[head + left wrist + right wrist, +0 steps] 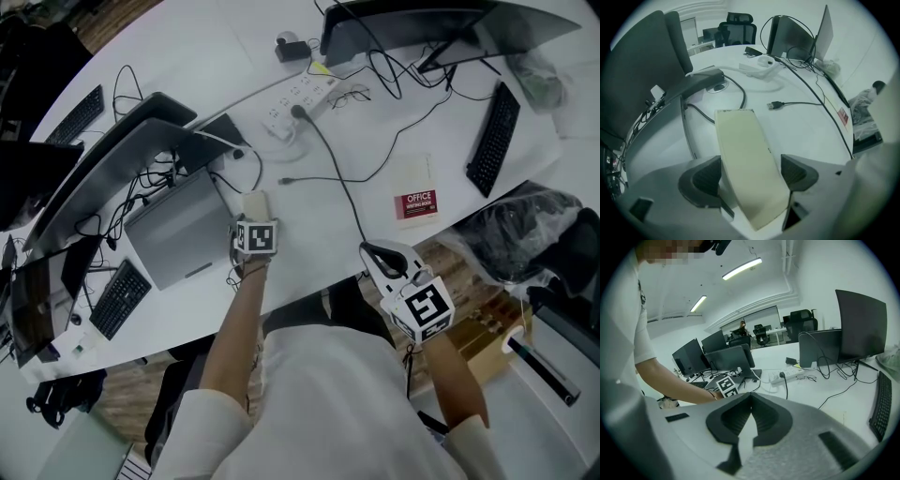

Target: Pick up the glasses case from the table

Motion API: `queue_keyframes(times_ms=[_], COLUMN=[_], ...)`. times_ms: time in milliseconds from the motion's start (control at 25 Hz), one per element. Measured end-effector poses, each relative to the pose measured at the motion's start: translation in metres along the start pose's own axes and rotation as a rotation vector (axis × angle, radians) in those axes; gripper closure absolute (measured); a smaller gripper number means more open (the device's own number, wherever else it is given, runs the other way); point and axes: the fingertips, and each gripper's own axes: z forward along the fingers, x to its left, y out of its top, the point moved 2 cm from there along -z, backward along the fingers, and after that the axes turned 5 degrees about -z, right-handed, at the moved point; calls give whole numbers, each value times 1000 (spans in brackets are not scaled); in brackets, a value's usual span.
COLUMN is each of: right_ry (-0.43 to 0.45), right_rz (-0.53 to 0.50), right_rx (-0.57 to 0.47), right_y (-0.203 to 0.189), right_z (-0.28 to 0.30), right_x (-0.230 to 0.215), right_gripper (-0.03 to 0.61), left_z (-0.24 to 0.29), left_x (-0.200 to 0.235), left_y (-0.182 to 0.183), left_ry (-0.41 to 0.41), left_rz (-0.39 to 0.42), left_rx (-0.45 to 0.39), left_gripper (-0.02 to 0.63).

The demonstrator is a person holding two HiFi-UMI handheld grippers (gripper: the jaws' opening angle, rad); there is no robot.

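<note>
Glasses case, cream and oblong, lies flat on the white counter, just right of a closed grey laptop and near the counter's front edge. At the far left a black keyboard sits by the edge, and two dark monitors stand behind the laptop, with cables tangled at their bases.

The left gripper points steeply down over the case with its jaws spread wide, one on each long side of the case. The left gripper view shows a clear gap between the right pad and the case. The left pad sits close to the case's edge, and whether it touches cannot be told. Neither pad presses on the case.

Further right, a loose USB plug lies on the bare surface beyond the case. A white power strip sits toward the back with a pair of spectacles just beside it. A black cable runs from the strip toward the front edge. A red-and-white booklet lies to the right of that cable.

The right gripper is at the counter's front edge, well apart from the case. Its jaws are closed together with nothing between them. A second black keyboard lies at the far right, below another monitor.
</note>
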Motion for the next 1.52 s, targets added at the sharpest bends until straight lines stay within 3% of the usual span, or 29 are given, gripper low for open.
queue_keyframes(times_ms=[280,760,1040,1520], right_ry=[-10,-13,-20,-32], right_rz=[-5,-59,-88,-184], right_rx=[0,-18,-51,-118], right_y=[0,21,41,79], right_z=[-2,-3,-9,-20], right_x=[2,16,32,66], right_gripper=[577,577,577,577], left_z=[-9,-41,-89,-208], left_x=[12,14,14,39], left_y=[0,9,19,21], left_ry=[-45,-110,-183,-219], left_rz=[-49,-72,-104,-101], left_rx=[-49,-169,-264,-496], left_gripper=[291,295,295,294])
